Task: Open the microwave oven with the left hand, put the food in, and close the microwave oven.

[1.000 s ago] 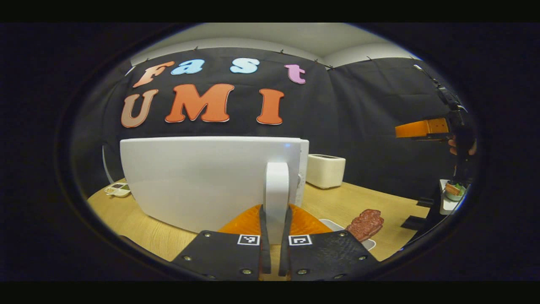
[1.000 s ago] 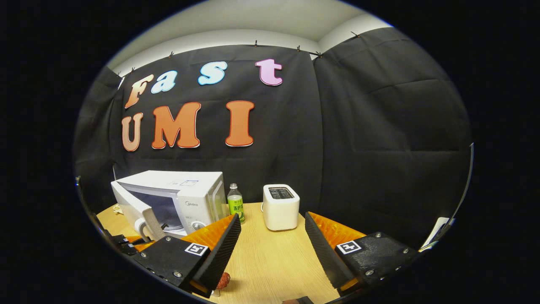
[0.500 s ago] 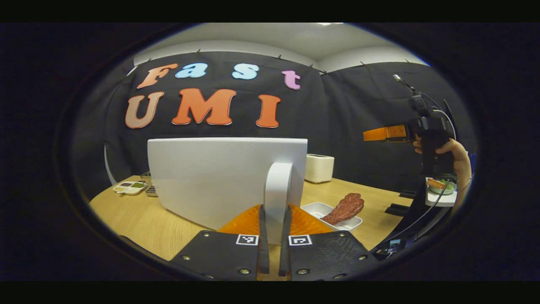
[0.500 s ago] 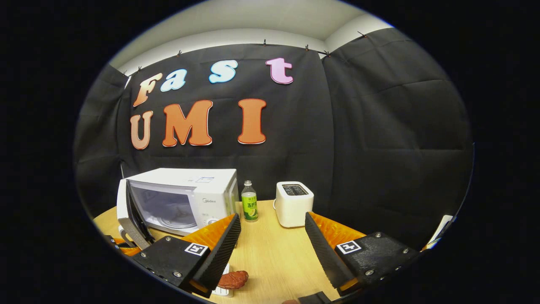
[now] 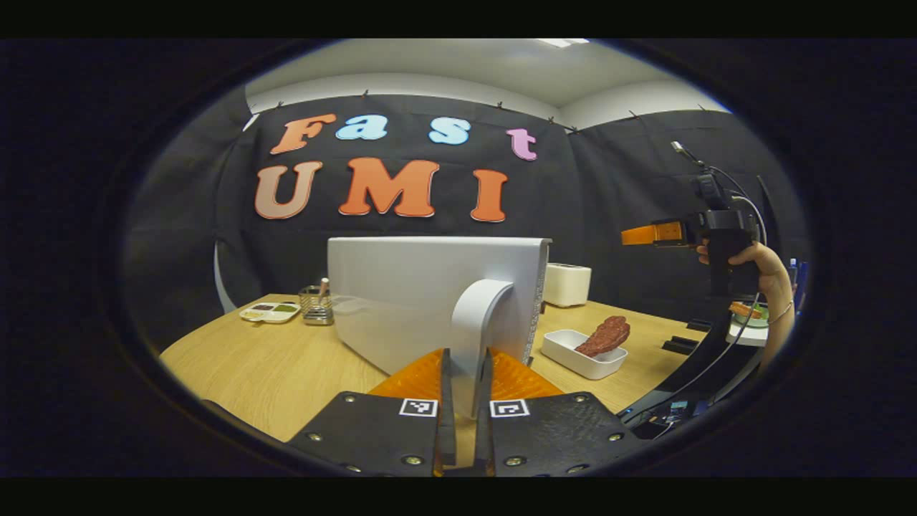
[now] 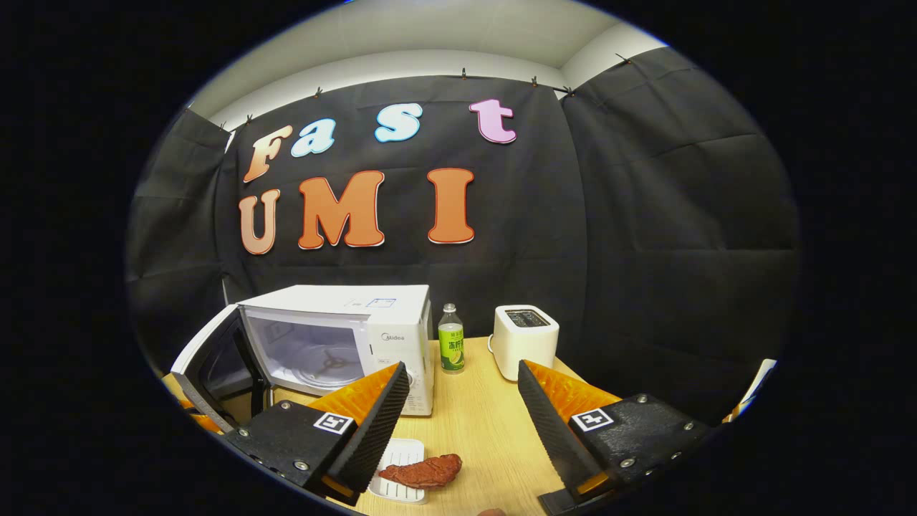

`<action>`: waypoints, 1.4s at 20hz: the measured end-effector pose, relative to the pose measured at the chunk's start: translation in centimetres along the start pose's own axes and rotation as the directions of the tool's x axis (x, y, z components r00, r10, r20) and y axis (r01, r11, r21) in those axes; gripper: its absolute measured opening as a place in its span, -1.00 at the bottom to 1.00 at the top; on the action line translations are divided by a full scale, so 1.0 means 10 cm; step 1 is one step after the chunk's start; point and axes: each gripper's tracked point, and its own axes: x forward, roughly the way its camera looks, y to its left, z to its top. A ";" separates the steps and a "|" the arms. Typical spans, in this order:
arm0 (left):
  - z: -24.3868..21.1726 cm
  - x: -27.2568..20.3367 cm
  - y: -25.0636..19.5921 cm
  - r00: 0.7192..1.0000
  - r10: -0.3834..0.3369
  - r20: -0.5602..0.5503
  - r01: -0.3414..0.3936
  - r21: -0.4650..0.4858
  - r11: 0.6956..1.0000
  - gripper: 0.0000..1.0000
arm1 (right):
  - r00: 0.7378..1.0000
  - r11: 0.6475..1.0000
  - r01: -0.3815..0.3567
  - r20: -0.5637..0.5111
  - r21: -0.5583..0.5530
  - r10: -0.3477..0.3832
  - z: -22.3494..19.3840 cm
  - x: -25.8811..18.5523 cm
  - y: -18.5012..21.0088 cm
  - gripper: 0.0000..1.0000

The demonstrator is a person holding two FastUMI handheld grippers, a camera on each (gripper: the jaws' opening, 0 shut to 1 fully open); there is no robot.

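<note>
A black cloth wall backs the wooden worktop [image 6: 487,430]. The left claw [image 5: 466,423] clamps the handle [image 5: 474,337] of the microwave [image 6: 358,337] door [image 5: 430,294], swung wider than a second ago. The right gripper view shows its open cavity; the right claw [image 6: 462,430] hangs spread above the meat [image 6: 423,471] in its tray [image 5: 577,357].

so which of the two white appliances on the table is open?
The white microwave oven: its door is swung wide, held at the handle by the left gripper. The small white toaster has no door.
</note>
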 end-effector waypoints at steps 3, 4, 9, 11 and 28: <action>0.00 -0.25 0.31 0.996 0.085 0.004 -0.084 -0.029 0.996 -0.75 | 1.000 1.000 -0.009 -0.008 0.003 0.009 -0.08 -0.02 0.07 0.89; 0.02 -0.32 0.42 0.993 0.116 0.003 -0.115 -0.042 0.992 -0.78 | 1.000 1.000 -0.012 -0.015 0.005 0.012 -0.12 -0.02 0.09 0.90; 0.01 -0.65 1.02 0.965 0.262 0.001 -0.260 -0.122 0.958 -0.67 | 0.999 0.999 -0.022 -0.045 0.032 0.023 -0.31 -0.03 0.18 0.90; -0.01 -0.79 1.25 0.947 0.322 0.000 -0.320 -0.108 0.941 -0.61 | 0.999 0.999 -0.020 -0.049 0.034 0.021 -0.37 -0.03 0.19 0.90; 0.22 -1.31 2.19 0.856 0.514 0.054 -0.513 -0.022 0.858 0.84 | 0.969 0.916 0.039 -0.237 0.400 0.063 -1.26 0.10 0.00 0.89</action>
